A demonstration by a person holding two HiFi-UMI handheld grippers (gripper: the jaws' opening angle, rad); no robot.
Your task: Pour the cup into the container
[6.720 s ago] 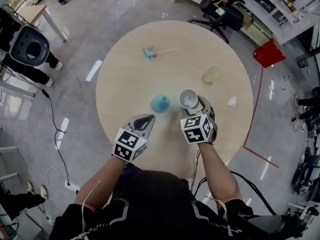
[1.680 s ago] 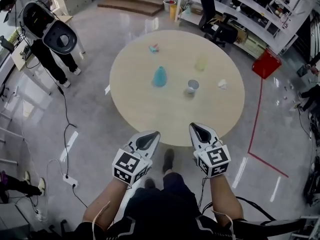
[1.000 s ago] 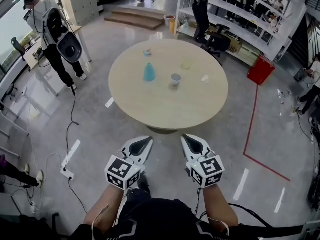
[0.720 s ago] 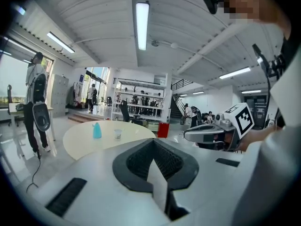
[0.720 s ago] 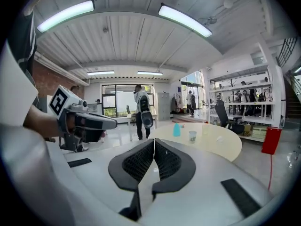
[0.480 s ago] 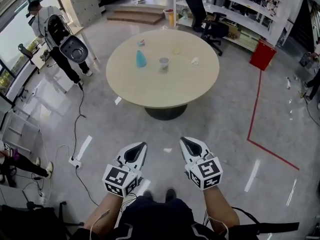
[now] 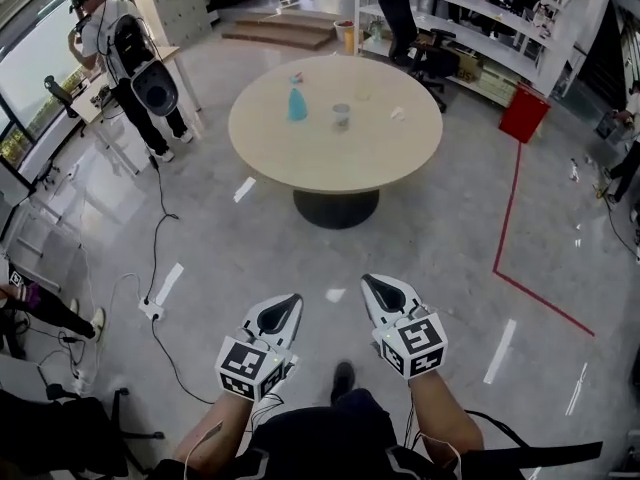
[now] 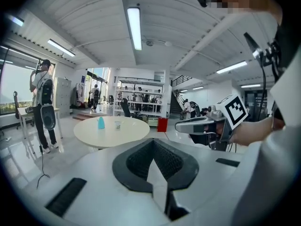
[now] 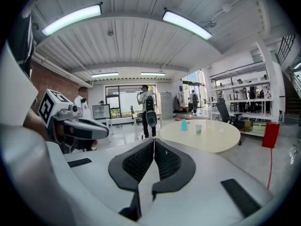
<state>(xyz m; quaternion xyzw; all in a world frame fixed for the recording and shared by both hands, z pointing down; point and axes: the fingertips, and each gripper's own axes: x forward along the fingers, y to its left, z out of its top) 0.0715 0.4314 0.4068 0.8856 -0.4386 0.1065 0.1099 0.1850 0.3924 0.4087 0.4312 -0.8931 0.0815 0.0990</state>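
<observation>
The round beige table (image 7: 335, 153) stands far ahead of me across the grey floor. On it a teal cone-shaped container (image 7: 297, 106) stands left of a small pale cup (image 7: 341, 116). Both show tiny in the left gripper view, container (image 8: 100, 123) and cup (image 8: 117, 125), and in the right gripper view, container (image 9: 184, 125) and cup (image 9: 198, 129). My left gripper (image 7: 290, 301) and right gripper (image 7: 370, 284) hang side by side over the floor, well short of the table. Each is shut with nothing between its jaws.
A person with a backpack (image 7: 125, 58) stands left of the table by a desk. An office chair (image 7: 420, 28), shelves and a red box (image 7: 524, 108) lie behind and right. Red tape (image 7: 510, 228) marks the floor; cables (image 7: 160, 268) trail at the left.
The view has drawn back from the table, which now sits smaller and farther off. Both grippers came back with it, still shut and empty; the cup stays on the table.
</observation>
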